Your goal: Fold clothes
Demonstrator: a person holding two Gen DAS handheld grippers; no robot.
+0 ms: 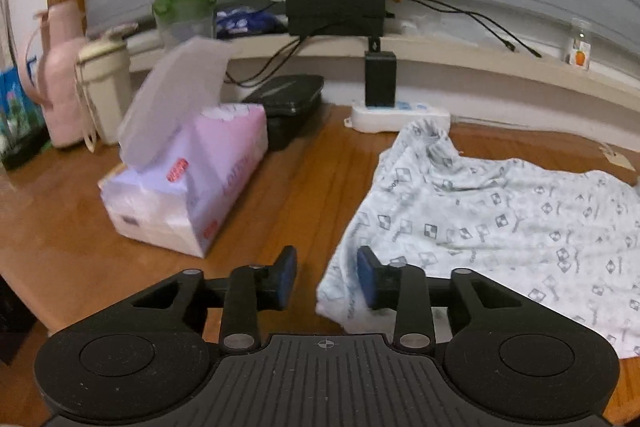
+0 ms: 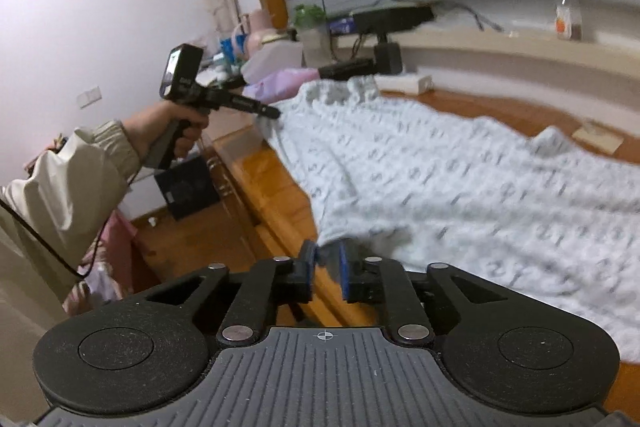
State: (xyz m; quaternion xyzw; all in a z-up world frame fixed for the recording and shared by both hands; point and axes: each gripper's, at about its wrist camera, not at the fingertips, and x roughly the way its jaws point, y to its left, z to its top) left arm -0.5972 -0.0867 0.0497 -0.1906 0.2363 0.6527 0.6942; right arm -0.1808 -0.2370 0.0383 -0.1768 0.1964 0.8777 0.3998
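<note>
A pale printed garment (image 1: pixel 500 219) (image 2: pixel 460 179) lies spread and wrinkled on the wooden table (image 1: pixel 300 187). My left gripper (image 1: pixel 326 277) stands open at the garment's near left edge; the cloth reaches its right pad (image 1: pixel 366 277) but nothing is pinched. In the right wrist view the left gripper (image 2: pixel 274 113), held in a person's hand (image 2: pixel 176 125), hovers at the garment's far left edge. My right gripper (image 2: pixel 326 265) is slightly open at the garment's near corner. A tip of cloth lies between its blue pads, and they do not press on it.
A pink tissue pack (image 1: pixel 188 179) stands left of the garment, with a black box (image 1: pixel 292 103) and a white power strip (image 1: pixel 400 115) behind. Bottles (image 1: pixel 104 83) crowd the far left. The table's left edge (image 2: pixel 276 195) drops to the floor.
</note>
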